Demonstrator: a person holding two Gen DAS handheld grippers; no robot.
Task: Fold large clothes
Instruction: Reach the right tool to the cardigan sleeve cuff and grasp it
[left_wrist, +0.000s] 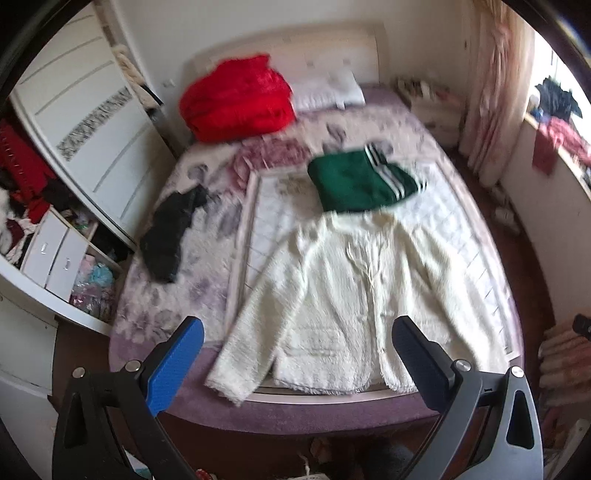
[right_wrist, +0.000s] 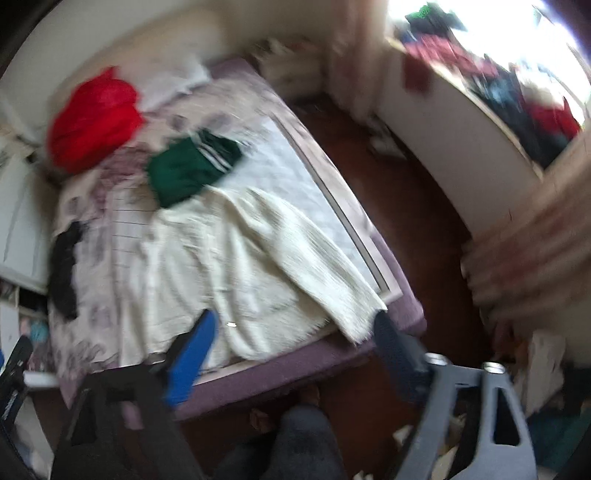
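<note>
A fluffy white jacket (left_wrist: 343, 295) lies spread flat, front up, on the near half of the bed (left_wrist: 280, 406), sleeves angled out; it also shows in the right wrist view (right_wrist: 236, 258). My left gripper (left_wrist: 297, 326) is open and empty, held above the jacket's hem at the foot of the bed. My right gripper (right_wrist: 295, 321) is open and empty above the jacket's lower right corner, near its right sleeve cuff (right_wrist: 354, 317). The right wrist view is motion-blurred.
A folded green garment with white stripes (left_wrist: 362, 181) lies above the jacket's collar. A red bundle (left_wrist: 236, 98) and a pillow (left_wrist: 325, 90) sit at the head. A black garment (left_wrist: 170, 229) lies left. Wardrobe (left_wrist: 85, 122) left; a cluttered windowsill (left_wrist: 554, 122) right.
</note>
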